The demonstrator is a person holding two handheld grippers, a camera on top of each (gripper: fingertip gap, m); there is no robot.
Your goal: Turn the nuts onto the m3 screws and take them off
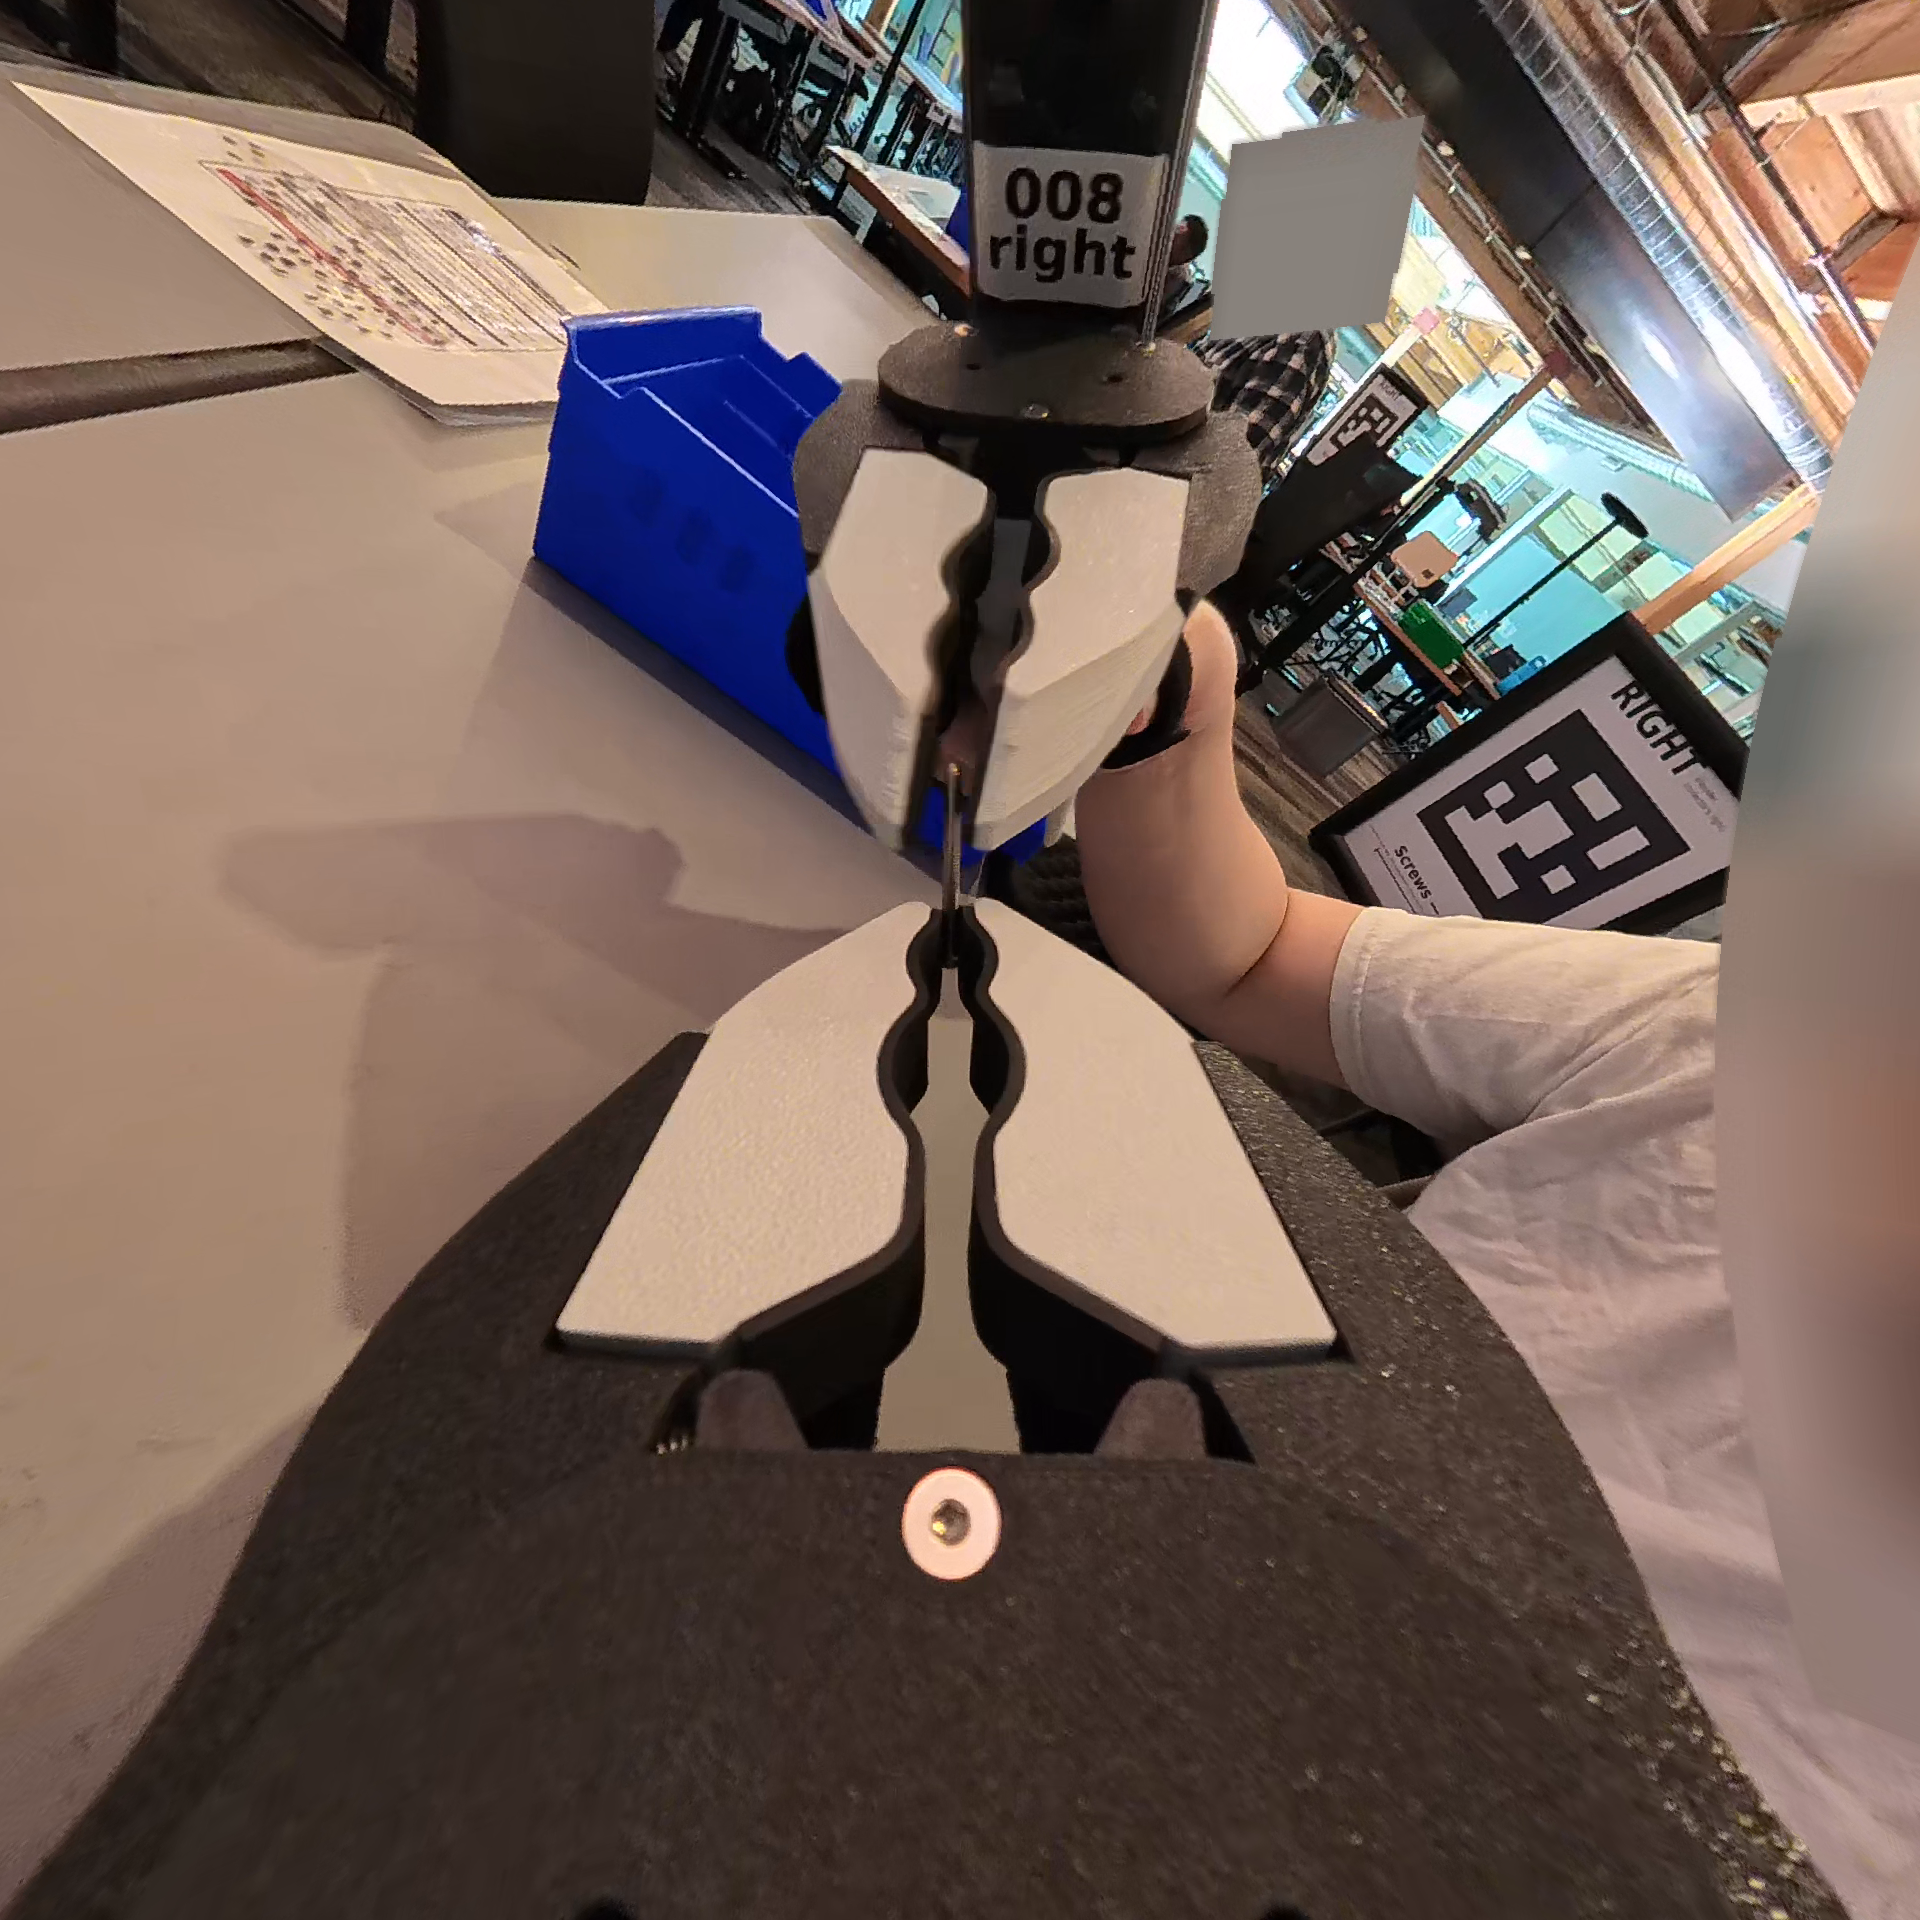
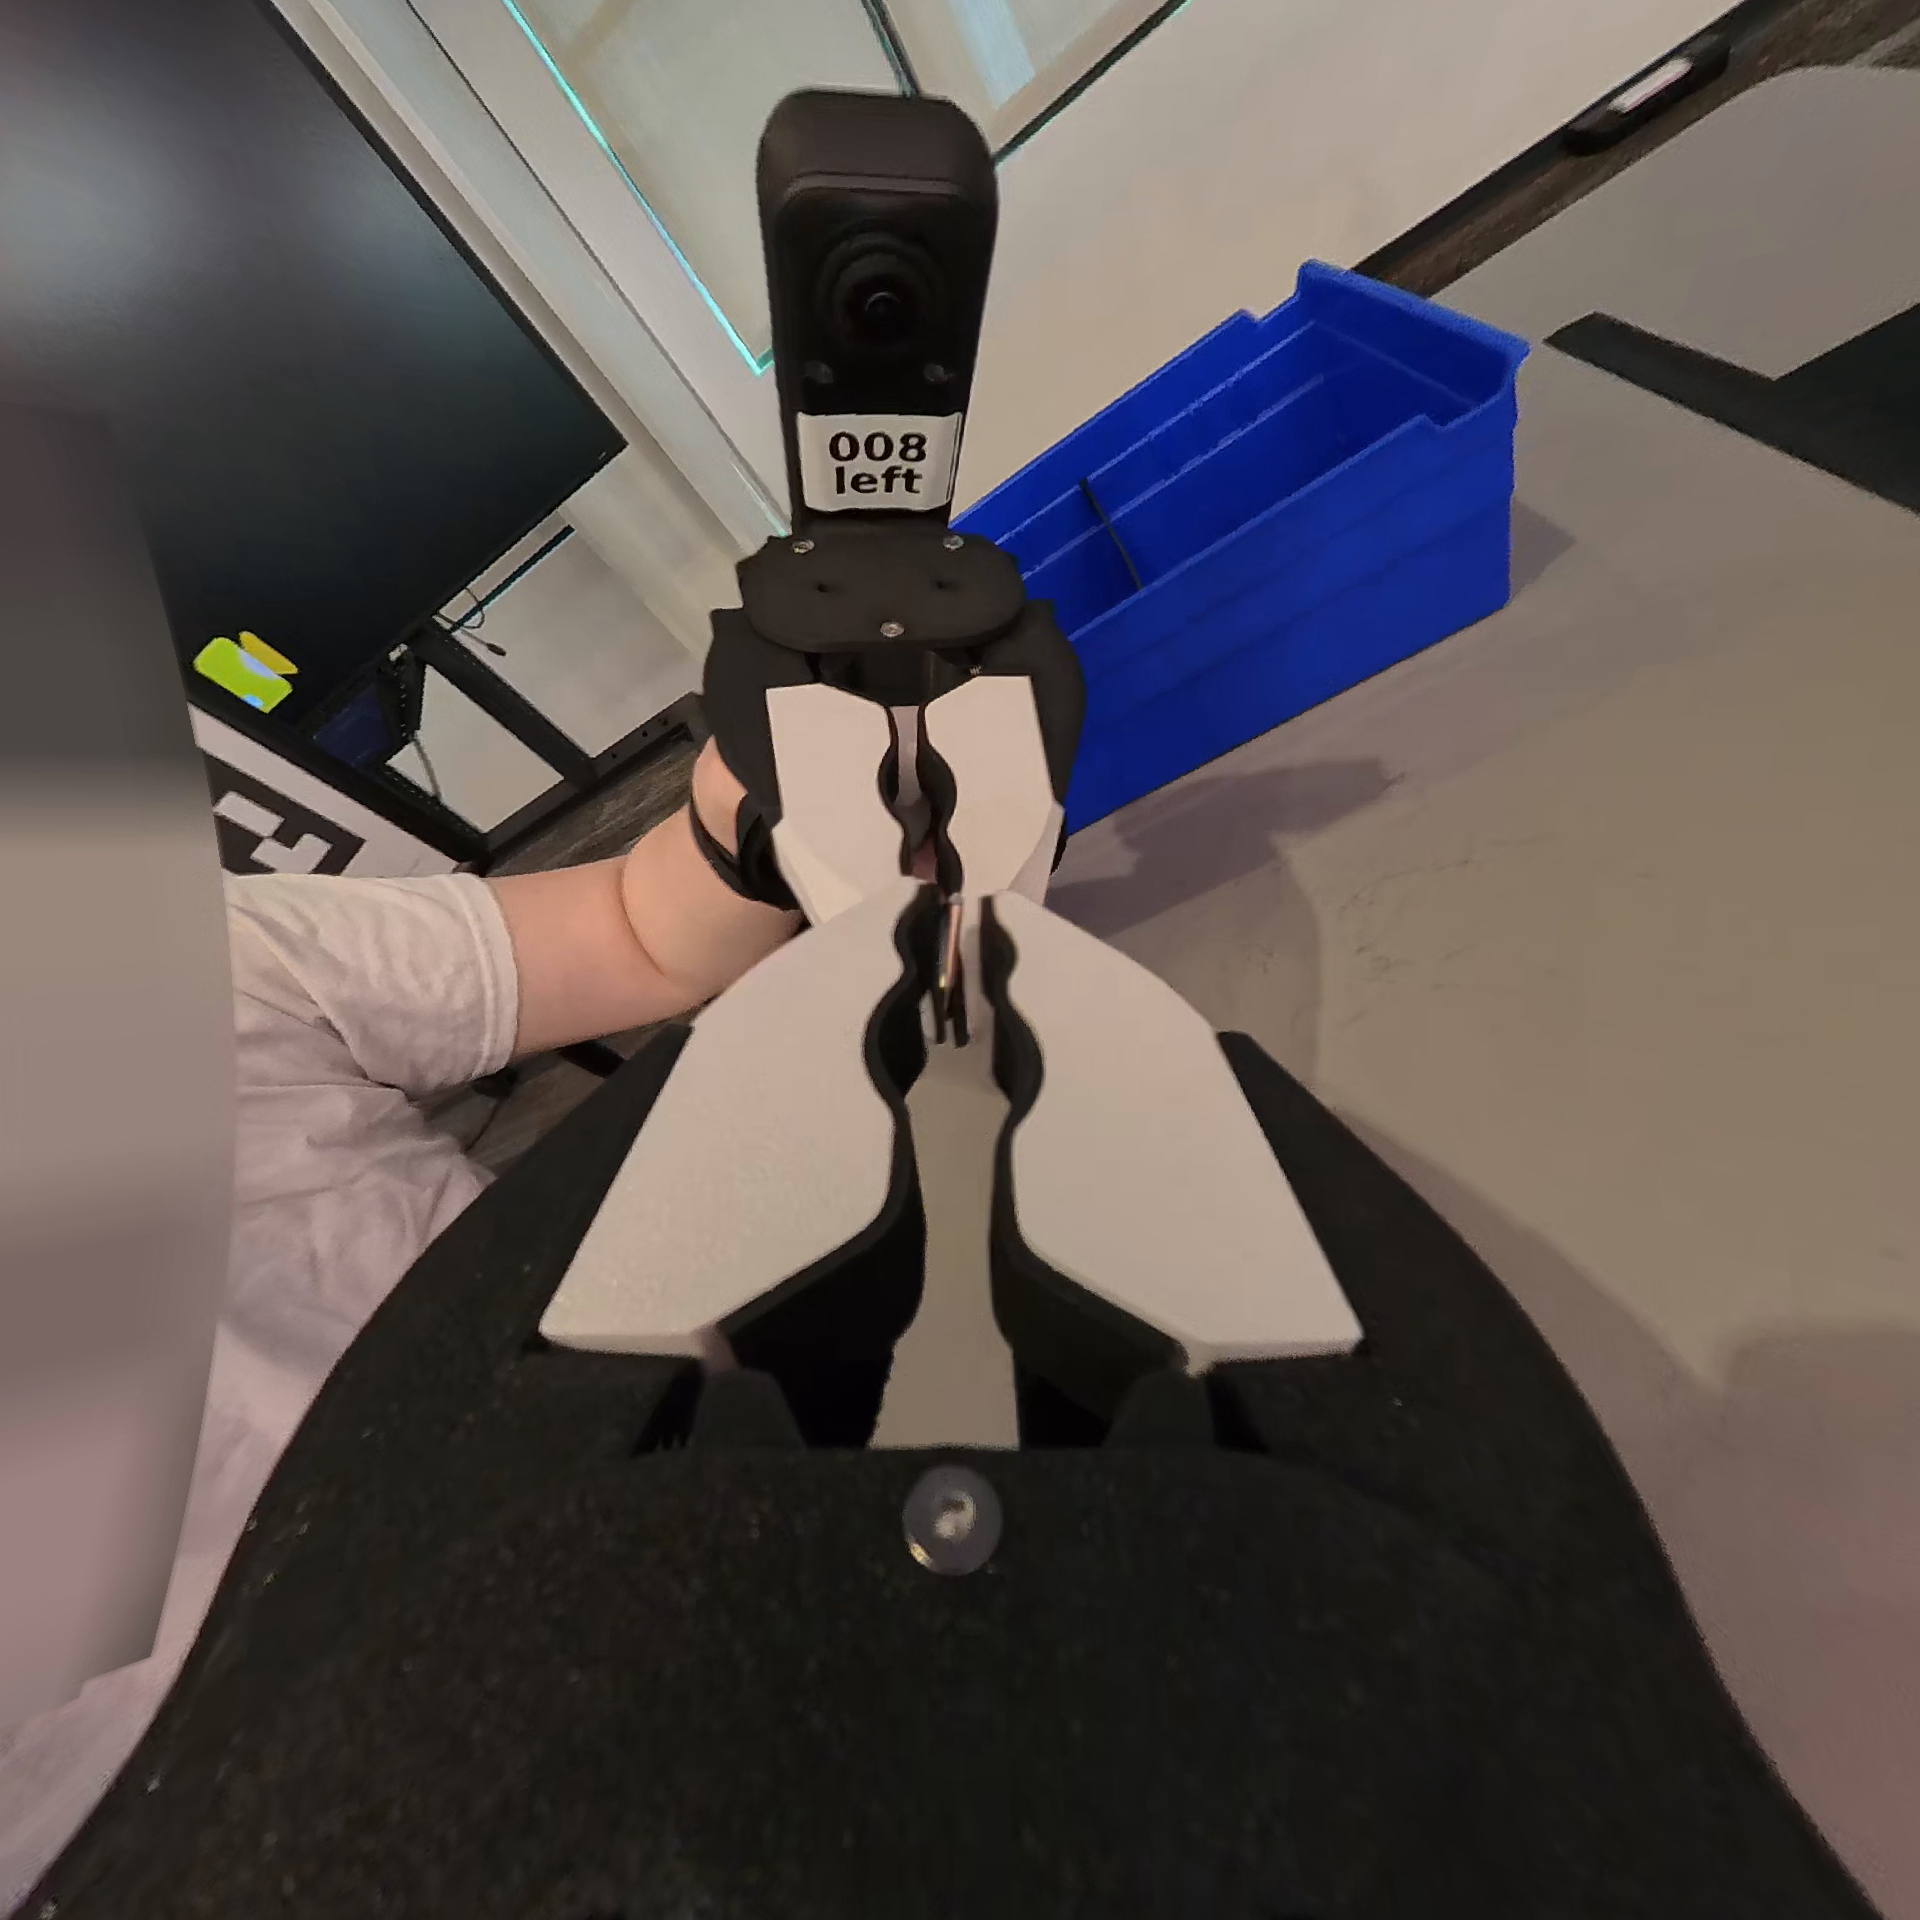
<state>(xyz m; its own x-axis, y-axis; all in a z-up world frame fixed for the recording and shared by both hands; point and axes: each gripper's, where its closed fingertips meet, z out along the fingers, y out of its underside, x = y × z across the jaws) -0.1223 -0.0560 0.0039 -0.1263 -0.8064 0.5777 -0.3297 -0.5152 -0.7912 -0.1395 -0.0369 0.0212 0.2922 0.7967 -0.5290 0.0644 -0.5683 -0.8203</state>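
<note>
My left gripper [image 1: 948, 920] pinches one end of a thin screw [image 1: 951, 842]; my right gripper [image 2: 951, 914], tip to tip with it, loosely brackets the other end above the bench [image 1: 312, 779], near a blue bin [image 2: 1299, 520].

Your left gripper [image 1: 948, 920] has a black, grainy housing with one pale washer [image 1: 951, 1524] and hex screw at centre. Its fingers [image 1: 790, 1132] are flat grey-white plates with black wavy inner edges. Your right gripper [image 2: 948, 914] matches. Each carries a black camera post [image 2: 873, 301] bearing a white label [image 2: 875, 462]. You wear a white short sleeve [image 1: 1496, 1029] and a black strap [image 2: 727, 847] at the hand.
</note>
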